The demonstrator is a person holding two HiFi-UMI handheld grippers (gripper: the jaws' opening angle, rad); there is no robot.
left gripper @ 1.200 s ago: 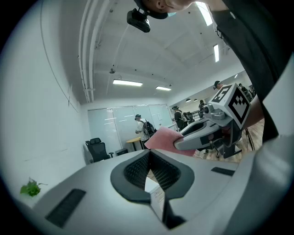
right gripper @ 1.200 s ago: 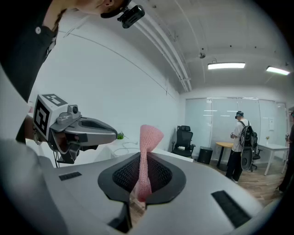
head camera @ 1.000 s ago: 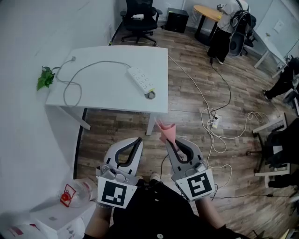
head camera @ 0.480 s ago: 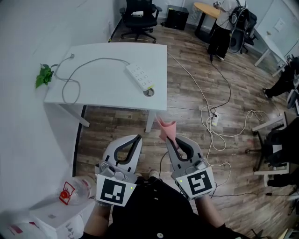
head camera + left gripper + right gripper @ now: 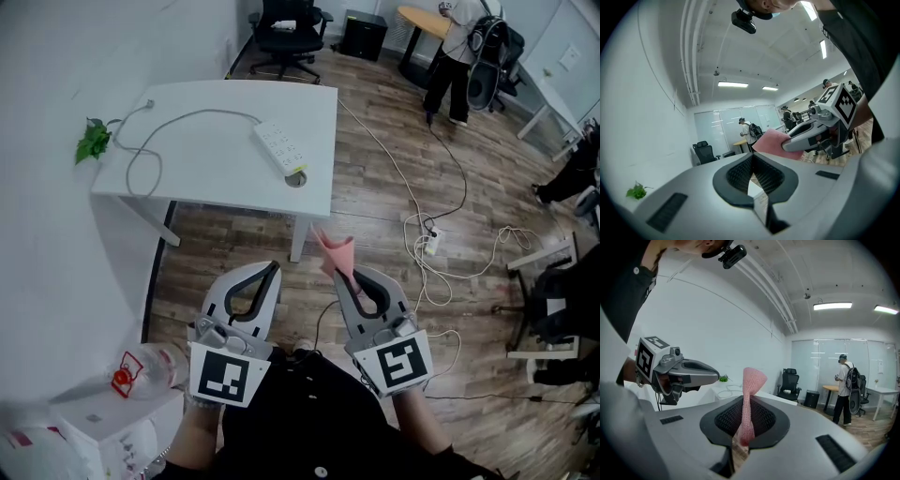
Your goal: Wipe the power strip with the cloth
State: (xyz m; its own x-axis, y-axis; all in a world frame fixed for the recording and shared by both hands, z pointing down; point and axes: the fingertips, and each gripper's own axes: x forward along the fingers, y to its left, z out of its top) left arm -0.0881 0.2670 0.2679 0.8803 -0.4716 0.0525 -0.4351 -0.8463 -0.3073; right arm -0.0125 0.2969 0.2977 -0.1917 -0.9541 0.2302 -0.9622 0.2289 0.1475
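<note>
Plant (image 5: 92, 141), chair (image 5: 286, 26), floor cables (image 5: 427, 239).

Pink cloth (image 5: 750, 380), coarse knit weave; power strip (image 5: 278, 148), smooth white plastic; desk (image 5: 216, 169), matt white; floor (image 5: 384, 234), grained wood planks.

Person's plain black top (image 5: 314, 427)

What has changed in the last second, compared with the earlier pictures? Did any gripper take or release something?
Almost nothing. Only the head view shifted a little, so the table sits slightly higher in the picture. Nothing was taken or let go. The right gripper still holds the pink cloth, the left gripper is still shut and empty, and the power strip lies untouched on the table.
</note>
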